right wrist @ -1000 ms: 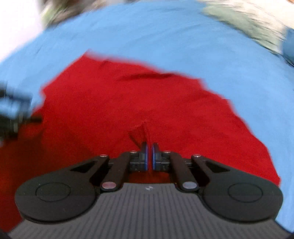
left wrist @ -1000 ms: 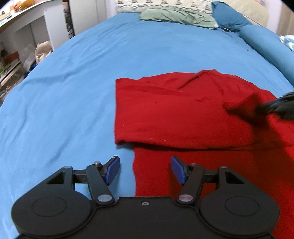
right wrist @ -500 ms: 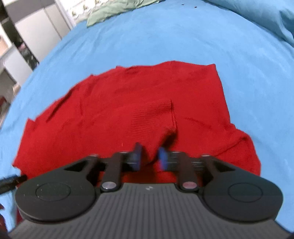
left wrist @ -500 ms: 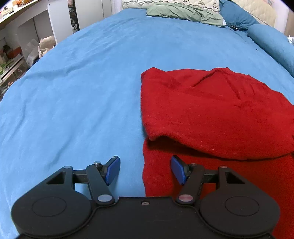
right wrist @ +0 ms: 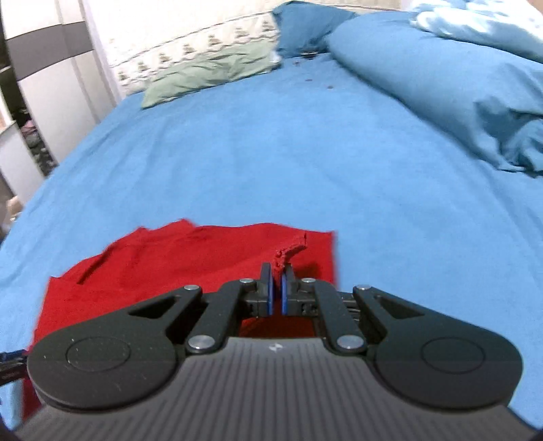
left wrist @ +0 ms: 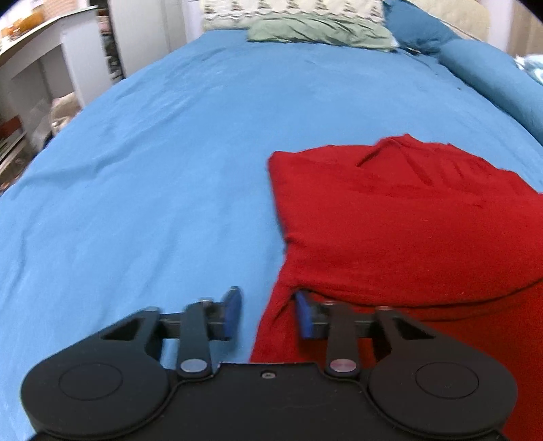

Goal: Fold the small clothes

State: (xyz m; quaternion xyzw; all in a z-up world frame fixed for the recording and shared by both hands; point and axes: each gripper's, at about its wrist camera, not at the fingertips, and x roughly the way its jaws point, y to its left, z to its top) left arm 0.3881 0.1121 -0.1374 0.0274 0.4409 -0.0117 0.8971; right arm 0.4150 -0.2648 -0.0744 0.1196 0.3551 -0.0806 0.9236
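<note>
Closest to you in the left wrist view, your left gripper (left wrist: 268, 313) has just been closing its jaws, and they are blurred; the blue pads (left wrist: 232, 313) stand a little apart, with the left edge of the red garment (left wrist: 400, 230) running up between them. The right pad sits at that edge, under the lip of the folded-over upper layer, but the blur keeps you from telling whether either pad presses the cloth yet. In the right wrist view, your right gripper (right wrist: 276, 288) has its jaws pressed nearly together, pinching a small raised tuft of red knit that sticks up and tips to the right just past the tips. Beyond both grippers the garment lies flat on the blue bedsheet (left wrist: 152, 169), one layer folded over another, its far edge showing a notch like a neckline. Past the garment the sheet runs on, lightly wrinkled. On the right side of the bed lies a bunched blue duvet (right wrist: 441, 78). At the far end a crumpled green cloth (left wrist: 319, 32) rests on the sheet, against a pale patterned pillow (left wrist: 292, 10), with a dark blue pillow (left wrist: 417, 27) beside it. White furniture (left wrist: 68, 61) stands off the bed's left side.
</note>
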